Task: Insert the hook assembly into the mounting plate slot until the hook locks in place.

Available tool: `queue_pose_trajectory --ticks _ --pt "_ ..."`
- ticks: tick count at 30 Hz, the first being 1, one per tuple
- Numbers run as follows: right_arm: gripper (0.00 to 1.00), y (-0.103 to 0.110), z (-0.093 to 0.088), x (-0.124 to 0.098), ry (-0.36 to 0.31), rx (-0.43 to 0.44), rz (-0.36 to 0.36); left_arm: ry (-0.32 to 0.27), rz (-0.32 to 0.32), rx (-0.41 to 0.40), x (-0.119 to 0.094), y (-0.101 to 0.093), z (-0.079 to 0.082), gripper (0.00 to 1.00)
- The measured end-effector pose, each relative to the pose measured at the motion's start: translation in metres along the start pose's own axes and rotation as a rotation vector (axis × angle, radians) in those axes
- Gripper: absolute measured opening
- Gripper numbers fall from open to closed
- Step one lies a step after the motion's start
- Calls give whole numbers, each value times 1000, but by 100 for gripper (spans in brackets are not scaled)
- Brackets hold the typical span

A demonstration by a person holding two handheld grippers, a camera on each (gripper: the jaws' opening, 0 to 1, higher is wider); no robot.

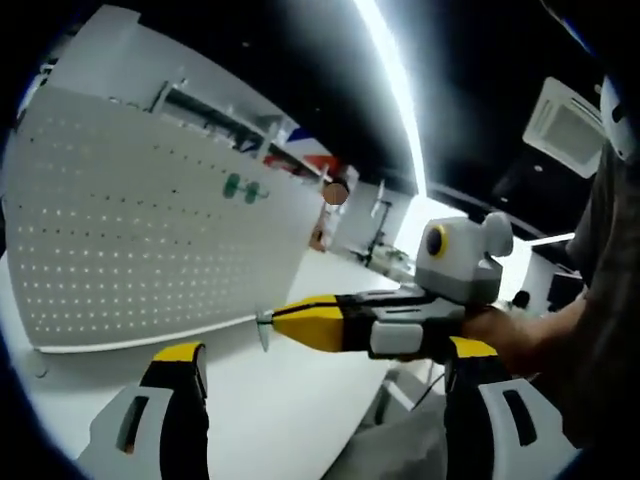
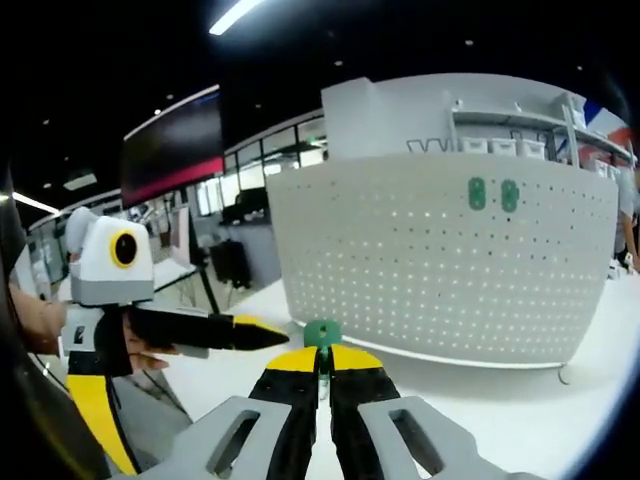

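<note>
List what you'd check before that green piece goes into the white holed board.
1. Green hook clamped in the right gripper: ok.
2. Pegboard upright on the table, in both views: ok.
3. Hook reaching the pegboard: not ok, a gap remains.
4. Left gripper open and out of the hook's path: ok.
5. Hook lined up with a chosen hole: cannot tell.

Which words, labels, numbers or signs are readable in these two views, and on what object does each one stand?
None is readable. The pegboard, its two green hooks, the green hook in the right gripper and the left gripper carry no legible text. Shelf bins: too blurred to tell.
</note>
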State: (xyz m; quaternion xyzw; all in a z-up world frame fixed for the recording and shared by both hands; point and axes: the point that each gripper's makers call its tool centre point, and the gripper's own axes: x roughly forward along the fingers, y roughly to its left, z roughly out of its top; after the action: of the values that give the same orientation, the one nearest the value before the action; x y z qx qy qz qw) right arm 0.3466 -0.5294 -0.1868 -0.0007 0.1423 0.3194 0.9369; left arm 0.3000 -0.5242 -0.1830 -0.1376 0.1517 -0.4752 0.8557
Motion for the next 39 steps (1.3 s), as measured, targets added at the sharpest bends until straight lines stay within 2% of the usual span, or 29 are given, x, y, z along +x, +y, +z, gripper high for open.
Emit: queue_pose_trajectory --ticks 10,15,22,39 --pt "0 -13 15 7 -52 -12 -31 -9 29 -25 -2 8 6 100" --pt "0 -29 23 14 -69 -25 -57 -2 34 -5 -1 8 9 100" --pt "0 -63 29 25 -71 -39 -109 2 35 -15 0 11 6 100" --pt "0 -157 79 27 -155 -69 -269 7 53 -19 -7 17 6 100"
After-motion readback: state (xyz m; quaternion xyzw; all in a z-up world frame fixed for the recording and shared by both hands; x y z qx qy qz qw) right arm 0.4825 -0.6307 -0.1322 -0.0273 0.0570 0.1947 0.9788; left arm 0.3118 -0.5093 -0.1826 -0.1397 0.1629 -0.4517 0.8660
